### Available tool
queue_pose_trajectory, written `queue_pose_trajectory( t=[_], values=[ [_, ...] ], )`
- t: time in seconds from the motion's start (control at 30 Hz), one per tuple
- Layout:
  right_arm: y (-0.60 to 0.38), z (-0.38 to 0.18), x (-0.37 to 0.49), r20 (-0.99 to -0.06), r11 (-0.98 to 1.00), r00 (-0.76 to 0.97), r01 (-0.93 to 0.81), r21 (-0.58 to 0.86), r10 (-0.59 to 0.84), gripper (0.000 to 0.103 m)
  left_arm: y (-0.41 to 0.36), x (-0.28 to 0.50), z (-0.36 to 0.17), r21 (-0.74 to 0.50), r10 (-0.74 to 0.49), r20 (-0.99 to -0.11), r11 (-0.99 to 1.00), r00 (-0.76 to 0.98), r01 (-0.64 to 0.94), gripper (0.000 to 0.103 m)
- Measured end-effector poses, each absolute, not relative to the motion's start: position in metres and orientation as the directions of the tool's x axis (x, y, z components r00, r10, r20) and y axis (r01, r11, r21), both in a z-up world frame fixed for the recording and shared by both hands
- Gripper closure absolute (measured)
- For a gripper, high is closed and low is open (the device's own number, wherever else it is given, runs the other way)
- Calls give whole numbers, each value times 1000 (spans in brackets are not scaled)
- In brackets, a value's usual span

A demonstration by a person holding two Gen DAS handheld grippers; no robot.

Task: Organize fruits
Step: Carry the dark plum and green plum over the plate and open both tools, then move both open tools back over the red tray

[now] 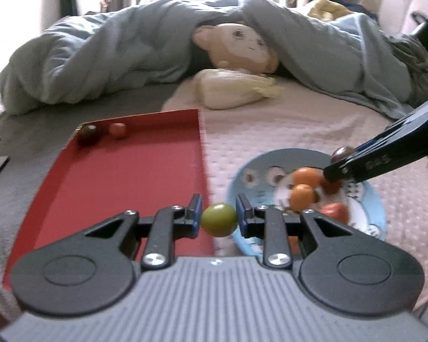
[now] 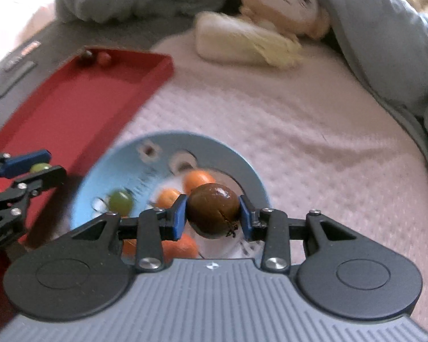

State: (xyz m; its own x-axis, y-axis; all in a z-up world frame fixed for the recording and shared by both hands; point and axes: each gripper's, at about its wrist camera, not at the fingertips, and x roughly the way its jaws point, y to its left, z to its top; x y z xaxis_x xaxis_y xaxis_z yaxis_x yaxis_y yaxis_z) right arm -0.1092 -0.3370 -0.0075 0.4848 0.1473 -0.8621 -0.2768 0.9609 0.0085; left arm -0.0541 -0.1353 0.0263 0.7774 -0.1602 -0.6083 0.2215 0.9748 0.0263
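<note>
Both grippers loaded over the round blue plate [image 2: 242,165]
Left gripper [image 1: 219,219] fingers clamp a small green fruit [image 1: 219,220]; right gripper [image 2: 212,213] fingers clamp a brown fruit [image 2: 213,213], hiding blurred orange fruits [image 2: 198,179] at 6 o'clock.

Plush doll [image 1: 242,48] (under grey duvet [image 1: 114,65])

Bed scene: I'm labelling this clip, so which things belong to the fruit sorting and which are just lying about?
Part of the job:
- green fruit, clamped in the left gripper
- brown fruit, clamped in the right gripper
- orange fruits on the blue plate
- red tray, two fruits already in it

Lying about:
- plush doll
- grey duvet
- pink blanket
</note>
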Motion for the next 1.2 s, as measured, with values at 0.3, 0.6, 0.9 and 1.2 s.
queue_pose_trajectory(
  t=[0.3, 0.6, 0.9, 1.2],
  values=[
    [-346, -21, -108, -890, 955, 404, -278, 102, 212, 58, -178, -21, 17, 54, -179, -614, 962, 768, 268, 74],
    [-371, 12, -103, -824, 977, 529, -167, 133, 202, 45, -193, -1, 11, 33, -189, -629, 963, 754, 269, 73],
    [-365, 20, -101, -787, 976, 579, -169, 140, 213, 43, -184, -7, 19, 4, -197, -595, 969, 779, 248, 39],
    [-333, 30, -86, -731, 962, 627, -213, 172, 270, 42, -141, -3, 31, -4, -133, -565, 987, 814, 159, 40]
  ],
)
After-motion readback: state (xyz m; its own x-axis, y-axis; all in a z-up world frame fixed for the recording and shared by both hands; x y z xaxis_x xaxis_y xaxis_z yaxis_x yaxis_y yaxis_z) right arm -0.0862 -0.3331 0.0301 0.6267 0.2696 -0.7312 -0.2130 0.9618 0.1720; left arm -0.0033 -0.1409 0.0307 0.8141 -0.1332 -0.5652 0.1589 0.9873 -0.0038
